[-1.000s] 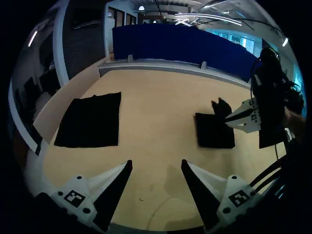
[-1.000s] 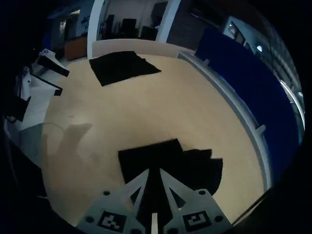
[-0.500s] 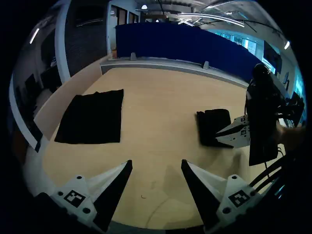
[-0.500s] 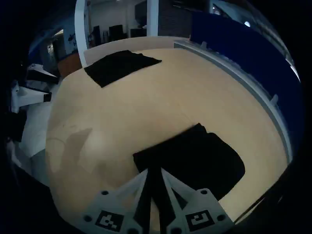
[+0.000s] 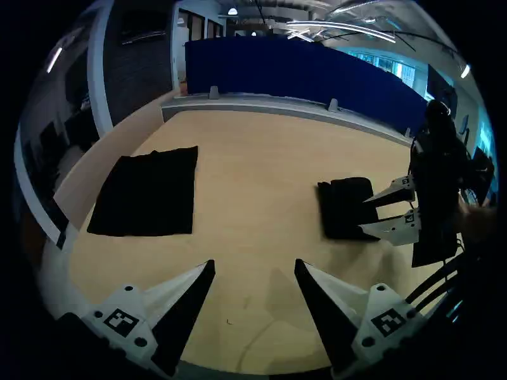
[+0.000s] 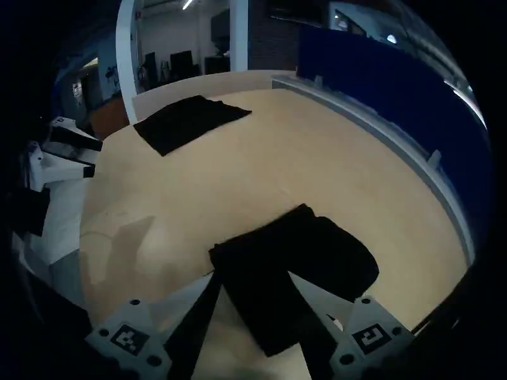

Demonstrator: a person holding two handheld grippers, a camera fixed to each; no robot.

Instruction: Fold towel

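1. Right gripper view: your right gripper (image 6: 253, 276) hung with fingers apart at the near end of the folded black towel (image 6: 298, 259) on the wooden table (image 6: 253, 164), clamping nothing.
2. Your left gripper (image 5: 253, 261), likewise spread, held nothing, and the flat black towel (image 5: 146, 193) lay well apart.
3. This fold looked finished; the next move probably called for pinching the flat towel's edge.

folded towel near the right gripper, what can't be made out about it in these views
Right gripper view: the folded towel is black in dim light, so its layers and fold lines cannot be counted; part of its near edge lies behind the fingers of the open right gripper.
Left gripper view: its right edge is covered by that gripper; too small to tell whether the fingers touch the cloth.
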